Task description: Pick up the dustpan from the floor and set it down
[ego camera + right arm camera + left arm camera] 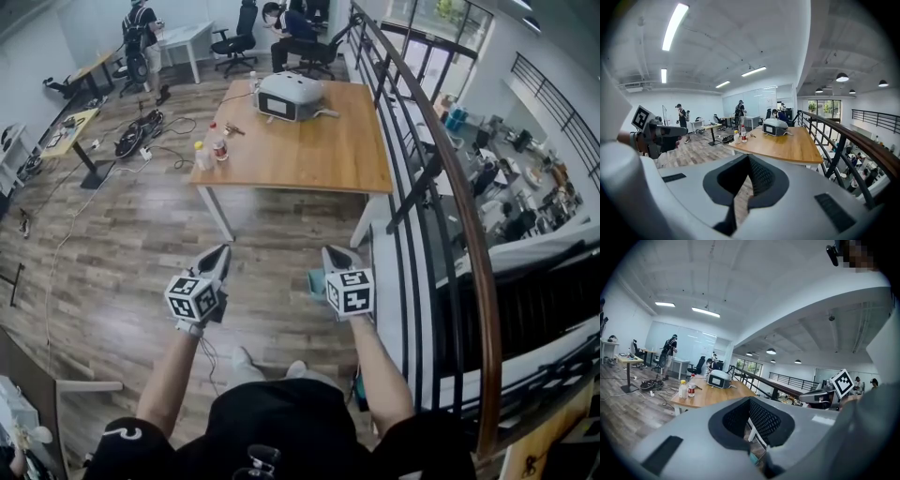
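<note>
The left hand-held gripper and the right hand-held gripper are both clenched and empty, held out side by side above the floor, well apart from each other. The head view alone shows a teal shape low beside the right one, apparently the dustpan, lying on the floor and in neither grip. The left gripper view shows only a teal patch through the gap under its closed jaws. Each gripper view catches the other tool off to one side with its marker cube. They also show the ceiling lights, which the head view misses. The floor is wood plank. Ahead stands a wooden tabletop carrying a grey-white device and two bottles near its left edge. A dark railing runs along the right, with a lower level beyond it. Cables lie on the floor to the left, and people are at desks and office chairs at the far end.
</note>
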`<move>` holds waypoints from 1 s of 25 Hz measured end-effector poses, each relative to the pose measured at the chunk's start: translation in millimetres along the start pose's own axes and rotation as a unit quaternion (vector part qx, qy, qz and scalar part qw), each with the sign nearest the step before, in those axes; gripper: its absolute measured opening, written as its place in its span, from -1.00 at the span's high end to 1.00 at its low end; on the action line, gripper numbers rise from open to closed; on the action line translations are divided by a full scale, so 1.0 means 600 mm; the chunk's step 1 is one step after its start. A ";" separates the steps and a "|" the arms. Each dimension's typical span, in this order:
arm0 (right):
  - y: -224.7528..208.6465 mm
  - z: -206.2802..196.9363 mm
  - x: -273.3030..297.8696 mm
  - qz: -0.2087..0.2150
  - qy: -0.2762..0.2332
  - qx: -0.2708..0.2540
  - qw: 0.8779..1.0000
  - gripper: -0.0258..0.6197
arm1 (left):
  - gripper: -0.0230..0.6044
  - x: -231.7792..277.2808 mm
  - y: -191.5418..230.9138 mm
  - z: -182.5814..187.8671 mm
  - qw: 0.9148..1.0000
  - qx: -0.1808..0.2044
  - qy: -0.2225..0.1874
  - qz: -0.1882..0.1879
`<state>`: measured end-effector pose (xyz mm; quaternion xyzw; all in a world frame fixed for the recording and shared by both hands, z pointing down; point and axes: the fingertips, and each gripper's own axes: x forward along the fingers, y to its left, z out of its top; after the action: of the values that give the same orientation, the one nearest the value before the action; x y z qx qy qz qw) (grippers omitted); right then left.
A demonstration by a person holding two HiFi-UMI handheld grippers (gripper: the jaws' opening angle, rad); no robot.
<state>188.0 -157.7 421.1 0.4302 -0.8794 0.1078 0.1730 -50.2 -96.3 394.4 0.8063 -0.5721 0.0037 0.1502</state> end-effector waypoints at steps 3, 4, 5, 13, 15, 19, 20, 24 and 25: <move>-0.003 0.000 -0.002 0.001 -0.001 0.001 1.000 0.93 | 0.93 -0.001 -0.005 -0.001 1.000 0.001 0.000 0.000; -0.005 -0.001 -0.002 0.000 -0.001 0.001 1.000 0.94 | 0.93 -0.001 -0.006 -0.001 1.000 0.002 0.001 0.001; -0.006 -0.002 -0.002 0.000 -0.001 0.002 1.000 0.93 | 0.93 0.000 -0.006 -0.001 1.000 0.002 0.002 0.001; -0.014 0.001 -0.007 0.002 -0.008 0.000 1.000 0.94 | 0.93 0.000 -0.023 -0.004 1.000 -0.001 0.002 0.002; -0.015 0.000 -0.005 0.001 -0.008 0.000 1.000 0.94 | 0.93 0.001 -0.021 -0.007 1.000 -0.001 0.003 0.003; -0.016 0.001 -0.001 0.001 -0.005 -0.002 1.000 0.94 | 0.93 0.005 -0.016 -0.007 1.000 -0.002 0.004 0.005; -0.016 0.001 -0.001 0.001 -0.004 -0.002 1.000 0.93 | 0.93 0.005 -0.015 -0.008 1.000 -0.001 0.004 0.005; -0.012 -0.001 -0.006 0.000 -0.009 -0.004 1.000 0.93 | 0.93 -0.002 -0.017 -0.014 1.000 0.000 0.004 0.005; -0.011 -0.002 -0.008 0.000 -0.010 -0.004 1.000 0.93 | 0.93 -0.004 -0.017 -0.015 1.000 0.001 0.004 0.005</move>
<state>196.0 -158.1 420.6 0.4309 -0.8814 0.0997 0.1661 -40.2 -88.8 400.2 0.8035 -0.5755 0.0084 0.1520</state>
